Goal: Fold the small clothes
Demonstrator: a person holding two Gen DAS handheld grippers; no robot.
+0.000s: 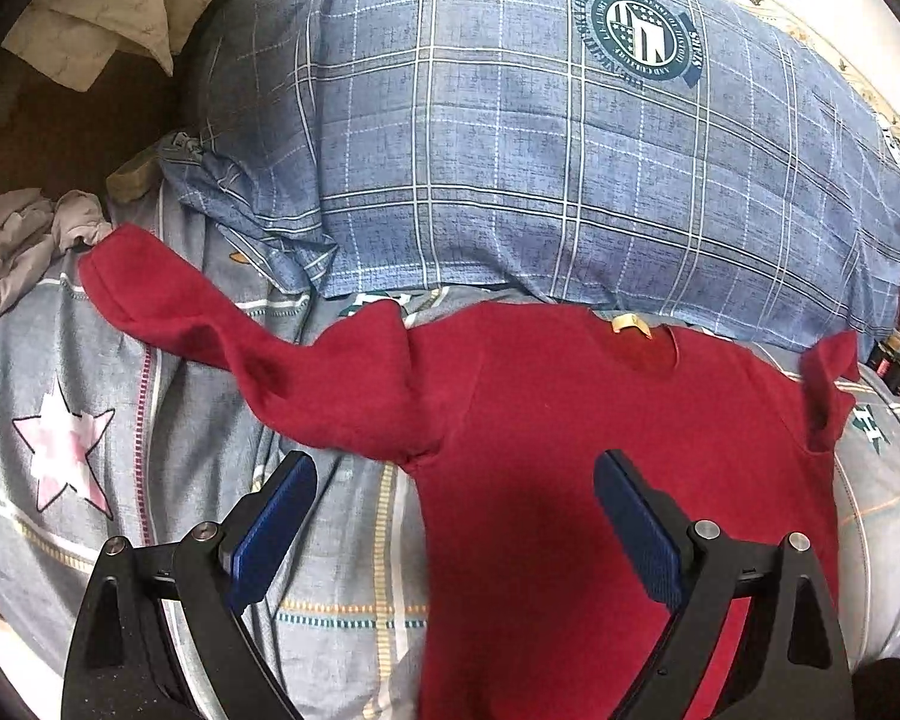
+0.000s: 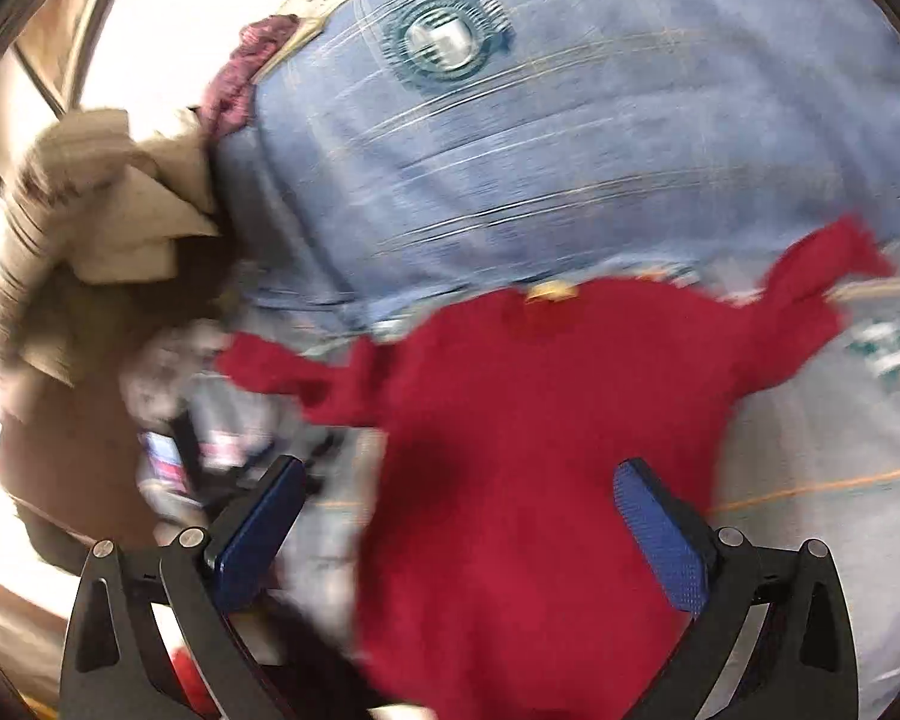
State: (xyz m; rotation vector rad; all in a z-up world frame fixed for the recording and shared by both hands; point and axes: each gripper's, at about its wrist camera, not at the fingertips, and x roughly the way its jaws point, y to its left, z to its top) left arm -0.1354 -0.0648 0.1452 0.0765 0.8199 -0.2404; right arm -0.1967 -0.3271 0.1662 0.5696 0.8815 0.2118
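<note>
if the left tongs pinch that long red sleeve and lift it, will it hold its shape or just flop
Probably flop: the long sleeve of the red shirt already lies wavy and creased on the bedsheet. It looks like soft knit, so likely light and not slippery between the open left tongs. Lifting it may tug the body along, since the shirt lies loose.

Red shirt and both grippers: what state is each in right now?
Red shirt: unfolded, lying flat on the bed, neck toward the pillow.
Left sleeve: stretched out sideways, rumpled.
Right sleeve: bunched up.
Left gripper: open, empty, over the shirt.
Right gripper: open, empty; view blurred.
</note>
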